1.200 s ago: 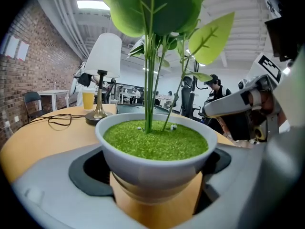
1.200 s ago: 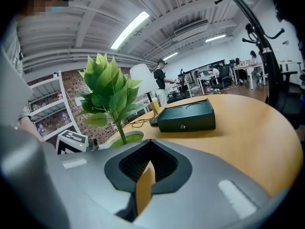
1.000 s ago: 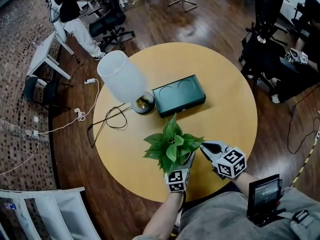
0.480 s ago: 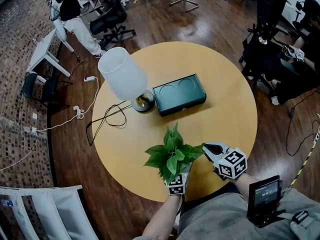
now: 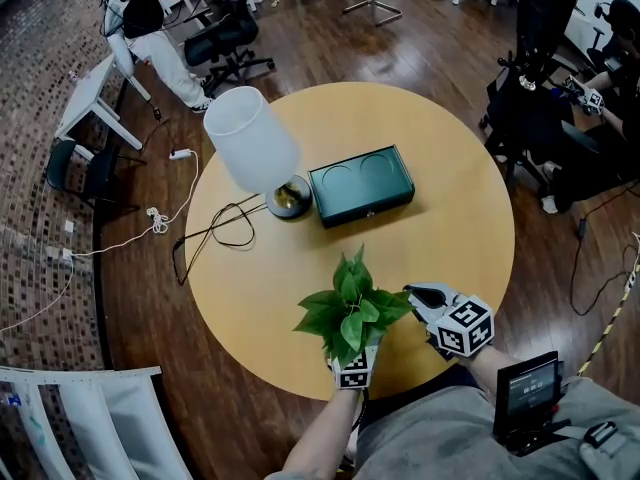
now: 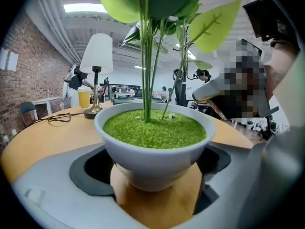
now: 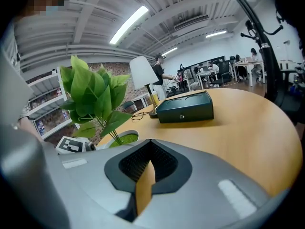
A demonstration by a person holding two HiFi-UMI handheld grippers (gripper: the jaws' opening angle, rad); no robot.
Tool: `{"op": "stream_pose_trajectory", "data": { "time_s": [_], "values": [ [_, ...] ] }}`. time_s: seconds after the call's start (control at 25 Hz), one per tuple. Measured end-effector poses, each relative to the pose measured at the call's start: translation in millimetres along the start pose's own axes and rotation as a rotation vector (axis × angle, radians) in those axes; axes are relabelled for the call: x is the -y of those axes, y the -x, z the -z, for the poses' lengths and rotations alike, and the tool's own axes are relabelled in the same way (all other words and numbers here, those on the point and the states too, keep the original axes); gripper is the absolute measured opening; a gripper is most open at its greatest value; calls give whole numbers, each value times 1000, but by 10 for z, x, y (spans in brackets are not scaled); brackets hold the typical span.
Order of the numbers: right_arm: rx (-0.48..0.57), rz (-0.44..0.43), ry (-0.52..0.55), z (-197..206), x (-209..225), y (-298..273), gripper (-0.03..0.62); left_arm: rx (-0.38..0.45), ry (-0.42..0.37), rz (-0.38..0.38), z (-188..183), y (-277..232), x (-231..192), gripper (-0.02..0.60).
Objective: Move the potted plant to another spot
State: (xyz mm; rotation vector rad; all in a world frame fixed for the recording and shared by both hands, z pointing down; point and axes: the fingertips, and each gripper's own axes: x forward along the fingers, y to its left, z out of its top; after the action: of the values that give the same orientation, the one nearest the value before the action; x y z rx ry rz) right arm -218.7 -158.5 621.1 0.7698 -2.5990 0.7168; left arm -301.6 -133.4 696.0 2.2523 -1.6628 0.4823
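Now | left hand-held gripper point(image 5: 357, 348): jaws clamped on potted plant point(image 5: 350, 306) | right hand-held gripper point(image 5: 415, 296): closed, beside it

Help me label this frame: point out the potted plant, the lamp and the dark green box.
potted plant point(image 6: 152, 163): left gripper view, front wall of its white pot.
lamp point(image 5: 250, 138): head view, middle of the white shade.
dark green box point(image 5: 361, 181): head view, top of the lid.

— On the bench point(image 5: 450, 218)?
— Round, wooden. Lamp point(image 5: 252, 140) at the left, green box point(image 5: 362, 186) just beside, black cable point(image 5: 213, 230) looping toward the left edge.
— Plant point(image 5: 350, 303)?
— Near the front edge; resting or lifted, cannot tell.
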Motion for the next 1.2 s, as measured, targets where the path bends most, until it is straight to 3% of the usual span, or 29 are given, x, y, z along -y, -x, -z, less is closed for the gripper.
{"op": "stream_pose_trajectory", "data": {
  "time_s": [0.4,0.64,0.84,1.04,1.2],
  "values": [
    [19,13,10,39,47,73,0,24,-4,-6,-5,32,58,520],
    [14,7,14,69,-174,268,0,24,29,-39,82,396,84,498],
    [30,-46,48,52,-254,340,0,47,66,-97,73,632,96,391],
    [35,-85,71,134,-434,733,0,73,169,-122,33,1049,398,223],
    [53,-107,86,265,-422,1037,0,127,174,-159,-63,1228,650,104]
  ]
}}
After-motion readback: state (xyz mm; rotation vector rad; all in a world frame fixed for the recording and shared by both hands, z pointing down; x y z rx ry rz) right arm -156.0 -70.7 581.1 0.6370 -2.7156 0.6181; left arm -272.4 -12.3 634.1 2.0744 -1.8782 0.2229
